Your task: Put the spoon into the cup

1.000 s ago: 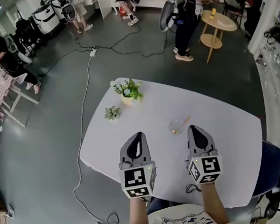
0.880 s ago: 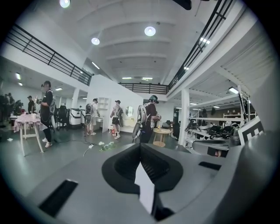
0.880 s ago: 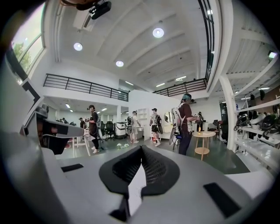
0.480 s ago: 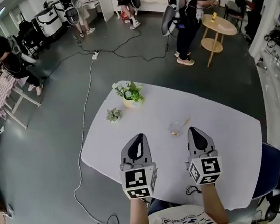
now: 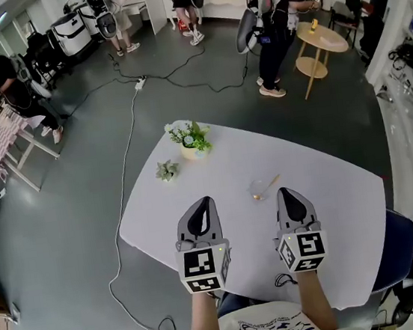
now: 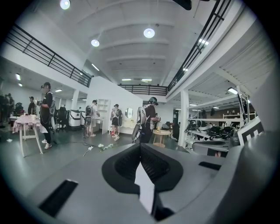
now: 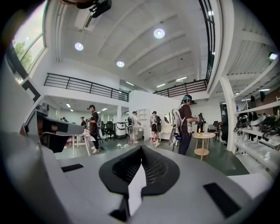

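Note:
In the head view a small clear cup (image 5: 259, 188) stands on the white table (image 5: 336, 234), with a pale wooden spoon (image 5: 271, 183) leaning out of it to the upper right. My left gripper (image 5: 204, 201) hovers near the table's front, left of the cup, its jaws shut with nothing between them. My right gripper (image 5: 285, 192) is just below and right of the cup, also shut and empty. In the left gripper view (image 6: 140, 145) and the right gripper view (image 7: 141, 147) the jaw tips meet; the cup and spoon are hidden there.
A potted plant with white flowers (image 5: 190, 137) and a small succulent (image 5: 166, 170) sit at the table's far left. A cable (image 5: 122, 179) runs across the grey floor. People stand beyond, near a round wooden side table (image 5: 318, 38). A blue chair (image 5: 398, 241) is at the right.
The view has shifted very slightly; both grippers, the cup and the spoon stay where they were.

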Demonstrator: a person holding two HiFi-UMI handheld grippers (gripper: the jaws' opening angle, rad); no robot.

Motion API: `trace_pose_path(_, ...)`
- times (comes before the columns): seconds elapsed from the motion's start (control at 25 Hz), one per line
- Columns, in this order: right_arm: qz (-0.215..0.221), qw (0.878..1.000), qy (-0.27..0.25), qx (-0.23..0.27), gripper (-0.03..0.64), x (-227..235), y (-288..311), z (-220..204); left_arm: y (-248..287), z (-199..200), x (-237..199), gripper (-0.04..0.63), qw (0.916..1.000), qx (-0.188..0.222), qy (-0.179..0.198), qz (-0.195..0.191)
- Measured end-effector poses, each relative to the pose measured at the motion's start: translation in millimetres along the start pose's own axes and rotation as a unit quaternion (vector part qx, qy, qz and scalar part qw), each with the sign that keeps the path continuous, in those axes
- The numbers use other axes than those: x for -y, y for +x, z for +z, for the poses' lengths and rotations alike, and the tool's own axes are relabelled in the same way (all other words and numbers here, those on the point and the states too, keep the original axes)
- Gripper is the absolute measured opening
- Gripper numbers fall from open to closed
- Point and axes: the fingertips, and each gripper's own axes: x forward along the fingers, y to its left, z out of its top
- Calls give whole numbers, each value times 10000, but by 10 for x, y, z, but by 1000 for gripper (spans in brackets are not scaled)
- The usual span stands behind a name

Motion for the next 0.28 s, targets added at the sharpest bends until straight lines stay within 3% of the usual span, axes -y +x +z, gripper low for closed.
trace_pose_path(0.28,14,10000,-21,10,11,-5,-36,16,-30,-1,11,14,10000,-6,-30,14)
